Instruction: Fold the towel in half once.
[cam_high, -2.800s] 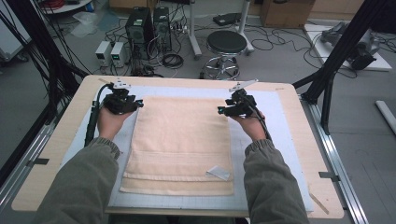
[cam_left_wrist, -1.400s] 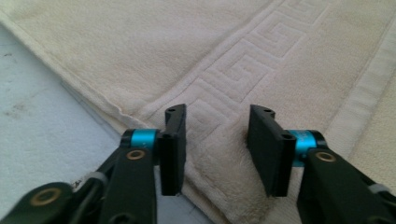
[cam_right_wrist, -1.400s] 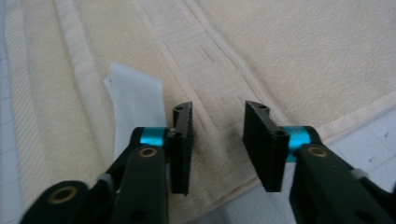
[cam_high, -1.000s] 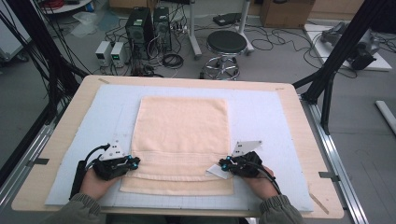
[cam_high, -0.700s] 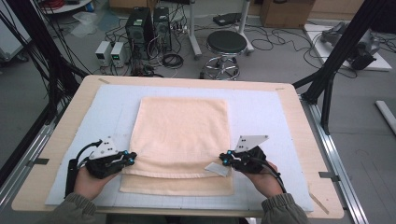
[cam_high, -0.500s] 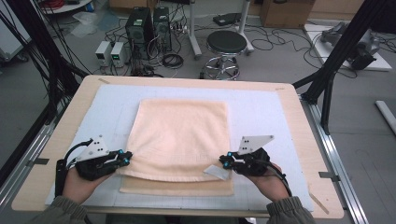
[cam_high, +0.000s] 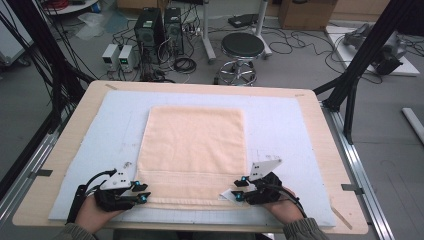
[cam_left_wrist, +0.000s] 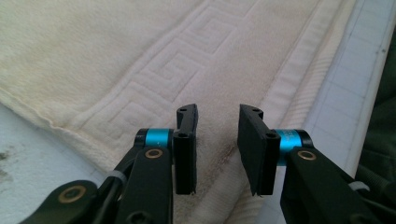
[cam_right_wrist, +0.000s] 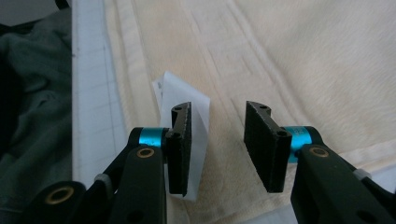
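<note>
White label (cam_right_wrist: 184, 112) flap beside right tongs (cam_right_wrist: 223, 144), on towel (cam_high: 192, 150)

Left gripper (cam_high: 141, 192) at the towel's (cam_high: 192, 150) near left corner, right gripper (cam_high: 239, 189) at its near right corner. Both point inward across the towel's near edge; jaws have just been opening, parted over the cloth, pads pressing nothing. Hands grip from the near side.

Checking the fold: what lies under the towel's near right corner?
A white label sticks out from the towel, over the blue mat. Its attached end is covered by towel.
</note>
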